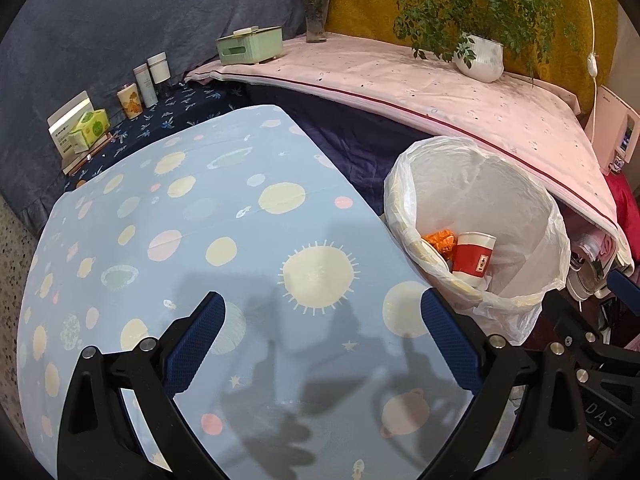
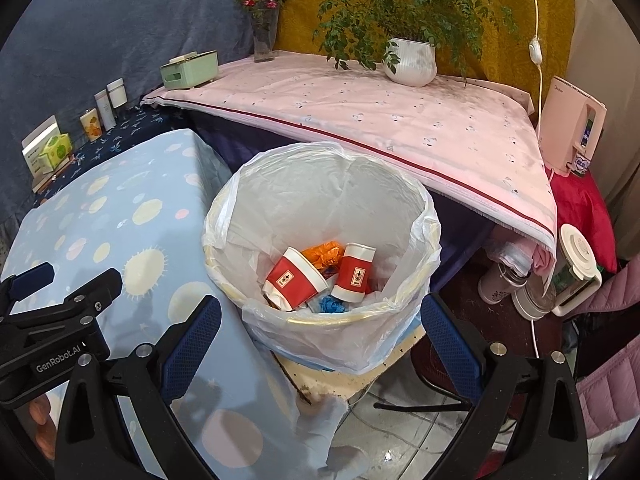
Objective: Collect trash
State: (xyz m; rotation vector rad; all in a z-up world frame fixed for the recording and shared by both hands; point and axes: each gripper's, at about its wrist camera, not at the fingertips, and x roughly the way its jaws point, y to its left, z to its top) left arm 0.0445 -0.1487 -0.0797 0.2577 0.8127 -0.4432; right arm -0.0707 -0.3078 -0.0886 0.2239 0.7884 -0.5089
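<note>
A bin lined with a clear plastic bag [image 2: 320, 184] [image 1: 472, 184] stands at the right edge of the blue planet-print table [image 1: 224, 240] [image 2: 120, 216]. Inside lie two red-and-white paper cups [image 2: 294, 278] [image 2: 354, 272], orange crumpled wrapping [image 2: 324, 250] and something blue [image 2: 332, 304]. The left wrist view shows one cup [image 1: 474, 258] and the orange wrapping [image 1: 440, 240]. My left gripper [image 1: 322, 344] hangs open over the bare tablecloth, holding nothing. My right gripper [image 2: 320, 344] stands open above the bin's near rim, empty. The left gripper's body [image 2: 52, 320] shows at the left of the right wrist view.
A pink-covered shelf [image 2: 360, 120] behind the bin carries a potted plant [image 2: 412, 60], a flower vase [image 2: 264, 36] and a green tissue box [image 2: 188, 68]. Small jars and boxes [image 2: 96, 116] line the dark cloth at left. A white kettle [image 2: 576, 276] and cables sit on the floor at right.
</note>
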